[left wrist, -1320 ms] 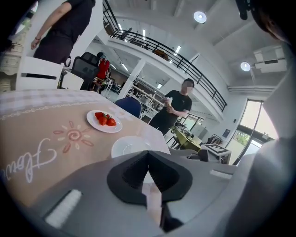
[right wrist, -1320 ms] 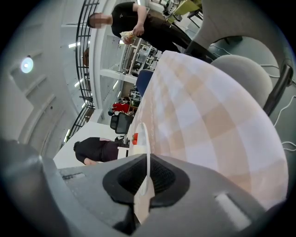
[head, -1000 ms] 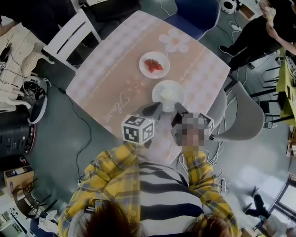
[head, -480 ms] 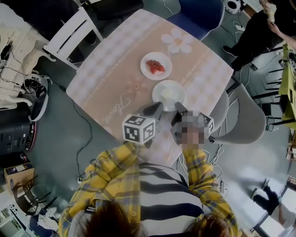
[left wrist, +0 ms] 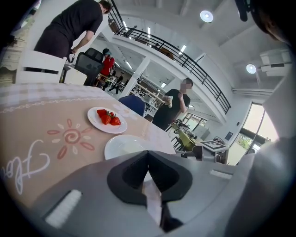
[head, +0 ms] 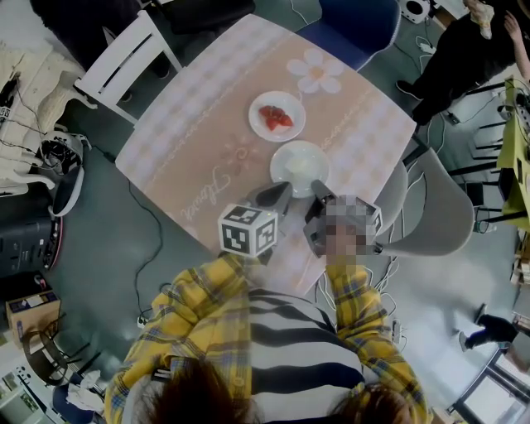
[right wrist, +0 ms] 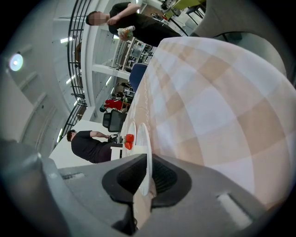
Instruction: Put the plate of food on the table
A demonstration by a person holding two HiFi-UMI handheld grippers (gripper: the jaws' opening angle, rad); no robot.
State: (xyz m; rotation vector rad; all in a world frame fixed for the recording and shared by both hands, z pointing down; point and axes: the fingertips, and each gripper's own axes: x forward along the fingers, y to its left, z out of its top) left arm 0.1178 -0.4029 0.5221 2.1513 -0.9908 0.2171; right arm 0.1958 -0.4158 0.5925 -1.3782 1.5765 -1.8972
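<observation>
A white plate [head: 300, 161] lies on the pink checked table [head: 199, 108] near its front edge; something pale on it is too faint to make out. Its near rim [right wrist: 143, 139] stands between the pads of my right gripper [right wrist: 147, 159], which is shut on it. In the head view the right gripper [head: 317, 197] sits at the plate's near right edge. My left gripper [head: 277, 195] rests just short of the plate's near left edge, jaws shut on nothing [left wrist: 148, 153]. Beyond it lies the white plate [left wrist: 122, 146], then a second plate with strawberries [head: 277, 116] [left wrist: 107, 120].
A white chair [head: 128, 62] stands at the table's far left, a blue chair [head: 348, 25] behind it and a grey chair [head: 431, 207] to the right. A person in black [head: 464, 50] stands at the back right. Cables run over the floor at the left.
Both grippers and both plates stay where they were. Only the people at the right edge of the head view have shifted.
</observation>
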